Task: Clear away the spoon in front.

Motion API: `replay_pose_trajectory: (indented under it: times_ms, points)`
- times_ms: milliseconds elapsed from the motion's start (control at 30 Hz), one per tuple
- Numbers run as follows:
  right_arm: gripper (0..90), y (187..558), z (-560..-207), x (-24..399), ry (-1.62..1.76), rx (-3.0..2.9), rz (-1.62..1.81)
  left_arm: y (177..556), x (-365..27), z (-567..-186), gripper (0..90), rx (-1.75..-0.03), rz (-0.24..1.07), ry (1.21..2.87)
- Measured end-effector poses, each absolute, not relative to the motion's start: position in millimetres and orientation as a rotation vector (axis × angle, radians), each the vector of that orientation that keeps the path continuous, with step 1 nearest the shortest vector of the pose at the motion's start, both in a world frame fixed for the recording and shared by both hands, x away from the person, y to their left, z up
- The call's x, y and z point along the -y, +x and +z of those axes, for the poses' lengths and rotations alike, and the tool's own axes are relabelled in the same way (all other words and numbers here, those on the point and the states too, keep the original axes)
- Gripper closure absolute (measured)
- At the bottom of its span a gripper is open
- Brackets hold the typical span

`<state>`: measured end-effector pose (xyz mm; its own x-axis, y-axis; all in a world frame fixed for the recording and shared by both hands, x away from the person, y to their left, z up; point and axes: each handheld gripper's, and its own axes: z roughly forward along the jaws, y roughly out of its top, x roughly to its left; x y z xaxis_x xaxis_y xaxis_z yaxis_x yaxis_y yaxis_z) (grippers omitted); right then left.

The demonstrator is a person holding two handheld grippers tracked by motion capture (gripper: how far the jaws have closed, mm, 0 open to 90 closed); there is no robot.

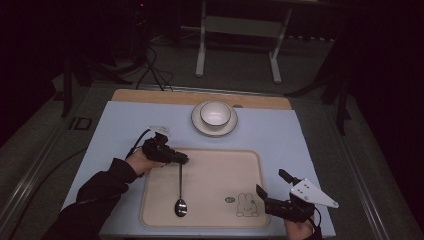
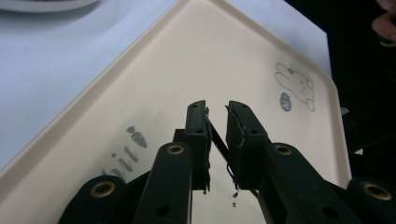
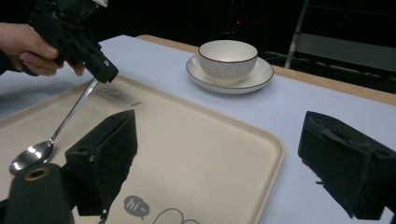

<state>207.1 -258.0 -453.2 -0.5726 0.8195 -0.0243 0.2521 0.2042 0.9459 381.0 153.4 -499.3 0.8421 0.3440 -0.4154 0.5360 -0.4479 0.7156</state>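
Dim room, blue-covered table (image 1: 125, 125): nearest, the right gripper (image 1: 272, 189) hangs wide open and empty at the tray's (image 1: 220, 165) right edge. On the tray the spoon (image 1: 180, 192) lies lengthwise, bowl toward the person, handle pointing away into the left gripper (image 1: 182, 159), whose jaws stand narrowly parted around the handle tip. Farther off, a bowl (image 1: 215, 113) sits on its saucer (image 1: 200, 125).

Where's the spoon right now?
In the high view the spoon lies on the tray's left half, handle end between the left gripper's jaws.
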Motion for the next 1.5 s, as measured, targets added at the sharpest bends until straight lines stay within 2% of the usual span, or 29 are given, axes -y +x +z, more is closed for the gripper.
replay_pose_trajectory:
  times_ms: [267, 700, 900, 1267, 1500]
  points:
    - [11.8, 207, -453, 258, 0.989, -1.949, 1.382, 386, -149, -514, 76.6, -0.738, -0.235, 2.078]
    - [11.8, 207, -454, 257, 0.982, -1.96, 1.38, 386, -141, -528, 75.0, -0.886, -0.098, 2.127]
    - [11.8, 208, -454, 257, 0.98, -1.967, 1.385, 387, -138, -529, 75.0, -0.902, -0.086, 2.125]
    - [11.9, 208, -454, 256, 0.976, -1.973, 1.383, 388, -132, -529, 67.6, -0.921, -0.016, 2.156]
    - [11.9, 208, -454, 256, 0.977, -1.974, 1.383, 387, -133, -525, 66.1, -0.94, 0.0, 2.136]
